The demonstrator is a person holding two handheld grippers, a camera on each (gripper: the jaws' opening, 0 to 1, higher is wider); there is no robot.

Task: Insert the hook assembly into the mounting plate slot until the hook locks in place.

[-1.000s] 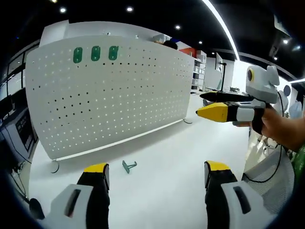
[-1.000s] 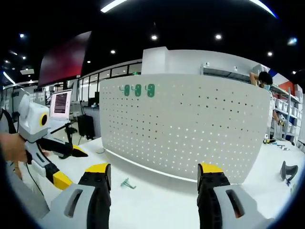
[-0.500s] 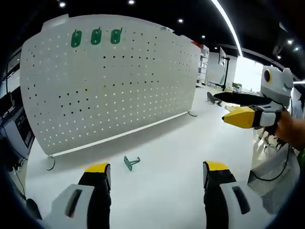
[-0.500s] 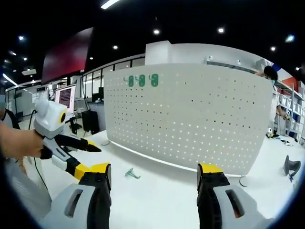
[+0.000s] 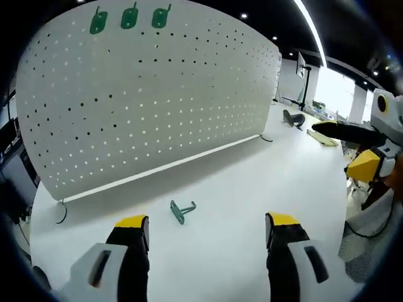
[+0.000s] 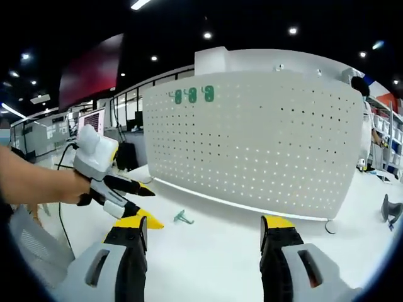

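Observation:
A white pegboard (image 5: 151,94) stands upright on the white table, with three green hooks (image 5: 129,17) mounted near its top left. A loose green hook (image 5: 181,211) lies on the table in front of it, just beyond my left gripper (image 5: 206,221), which is open and holds nothing. In the right gripper view the same pegboard (image 6: 264,145), mounted hooks (image 6: 192,95) and loose hook (image 6: 182,218) appear. My right gripper (image 6: 204,221) is open and empty. The left gripper (image 6: 157,209) reaches in from the left, jaws apart, close to the loose hook. The right gripper (image 5: 334,151) enters the left gripper view at the right edge.
A dark curved object (image 5: 293,118) lies on the table past the pegboard's right end, also seen as a dark shape (image 6: 391,207). A wire foot (image 6: 328,227) props the board. Desks and monitors (image 6: 94,119) stand behind on the left. A hand (image 6: 38,185) holds the left gripper.
Both cameras have moved closer to the pegboard and the loose hook, which now look larger. The left gripper has advanced toward the hook; the right gripper has slid toward the left gripper view's right edge.

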